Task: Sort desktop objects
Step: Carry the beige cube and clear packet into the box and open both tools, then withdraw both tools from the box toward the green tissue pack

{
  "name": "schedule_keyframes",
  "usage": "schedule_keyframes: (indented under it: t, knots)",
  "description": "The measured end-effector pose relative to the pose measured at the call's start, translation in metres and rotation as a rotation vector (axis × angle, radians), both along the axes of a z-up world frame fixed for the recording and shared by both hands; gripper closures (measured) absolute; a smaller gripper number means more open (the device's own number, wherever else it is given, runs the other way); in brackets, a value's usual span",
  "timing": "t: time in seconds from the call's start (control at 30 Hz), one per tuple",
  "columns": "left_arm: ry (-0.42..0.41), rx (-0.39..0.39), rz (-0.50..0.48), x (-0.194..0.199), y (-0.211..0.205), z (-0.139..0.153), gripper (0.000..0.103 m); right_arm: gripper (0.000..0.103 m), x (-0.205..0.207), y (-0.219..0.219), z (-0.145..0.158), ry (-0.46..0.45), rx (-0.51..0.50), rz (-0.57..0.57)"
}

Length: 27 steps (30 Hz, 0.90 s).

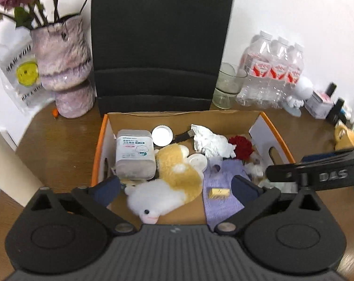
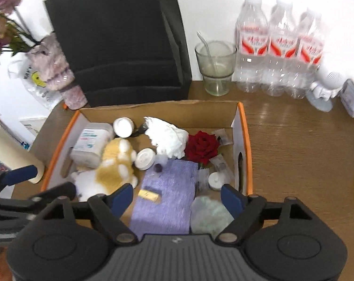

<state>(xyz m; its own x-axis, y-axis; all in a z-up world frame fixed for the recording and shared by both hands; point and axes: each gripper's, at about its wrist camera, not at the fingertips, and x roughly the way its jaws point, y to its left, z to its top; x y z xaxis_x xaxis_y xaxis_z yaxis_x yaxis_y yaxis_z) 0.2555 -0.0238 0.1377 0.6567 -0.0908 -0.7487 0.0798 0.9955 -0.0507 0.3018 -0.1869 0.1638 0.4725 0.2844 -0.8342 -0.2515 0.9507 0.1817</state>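
Hovering over the cardboard box [image 1: 99,149], both grippers stand with jaws spread wide and nothing between the pads.

The left gripper [image 1: 175,188] hangs above the white-and-tan plush toy [image 1: 169,182], the right gripper [image 2: 177,197] above the purple cloth [image 2: 167,194] with a small yellow block [image 2: 149,196] lying on it. Also in the box: a wet-wipes pack [image 1: 134,154], crumpled tissue [image 2: 167,138], a red rose [image 2: 202,145] and white round lids [image 2: 144,158]. The box rests on the wooden desk [image 2: 294,152].
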Motion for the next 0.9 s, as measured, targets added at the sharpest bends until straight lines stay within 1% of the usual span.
schedule_keyframes:
  t: [0.07,0.13,0.17,0.23,0.27,0.33,0.4,0.43,0.47,0.53,0.57,0.6,0.67,0.8,0.9]
  knots:
    - [0.024,0.020,0.004,-0.005,-0.003,0.006,0.000,0.017,-0.014,0.003,0.015,-0.013,-0.025,0.015]
    - [0.035,0.005,0.030,-0.013,-0.001,0.014,0.000,0.014,-0.027,0.004,0.031,-0.039,-0.060,0.017]
    - [0.037,0.002,0.048,-0.021,0.000,0.020,0.000,0.011,-0.032,0.003,0.038,-0.047,-0.061,0.014]
    - [0.034,0.013,0.058,-0.033,-0.001,0.027,0.000,0.005,-0.043,0.000,0.049,-0.068,-0.030,0.007]
    - [0.018,0.023,0.061,-0.041,-0.002,0.029,0.000,0.002,-0.048,-0.002,0.052,-0.068,-0.006,0.014]
    - [-0.027,0.061,0.071,-0.059,-0.005,0.033,0.000,0.001,-0.059,-0.005,0.053,-0.059,0.020,0.011]
    - [-0.091,0.071,0.096,-0.078,-0.005,0.036,0.000,0.001,-0.075,-0.005,0.051,-0.084,0.017,0.002]
    - [-0.137,0.068,0.111,-0.089,-0.005,0.037,0.000,0.001,-0.083,-0.004,0.050,-0.119,0.013,-0.009]
    - [-0.210,0.070,0.135,-0.103,-0.004,0.037,0.000,0.001,-0.094,-0.005,0.049,-0.173,0.012,-0.019]
    - [-0.344,0.077,0.151,-0.126,-0.003,0.029,0.000,0.001,-0.120,-0.009,0.043,-0.303,0.050,-0.032]
    - [-0.391,0.073,0.145,-0.136,-0.003,0.022,0.000,0.000,-0.133,-0.012,0.037,-0.361,0.082,-0.024]
    - [-0.414,0.069,0.139,-0.144,-0.003,0.015,0.000,0.000,-0.145,-0.015,0.029,-0.411,0.114,-0.011]
    - [-0.423,0.056,0.142,-0.156,-0.004,0.007,0.000,0.000,-0.162,-0.020,0.014,-0.456,0.150,-0.005]
    - [-0.481,0.032,0.129,-0.179,-0.009,0.007,0.000,0.000,-0.183,-0.028,-0.005,-0.506,0.169,-0.045]
    - [-0.486,0.055,0.112,-0.195,-0.012,0.003,0.000,0.000,-0.197,-0.031,-0.011,-0.520,0.162,-0.065]
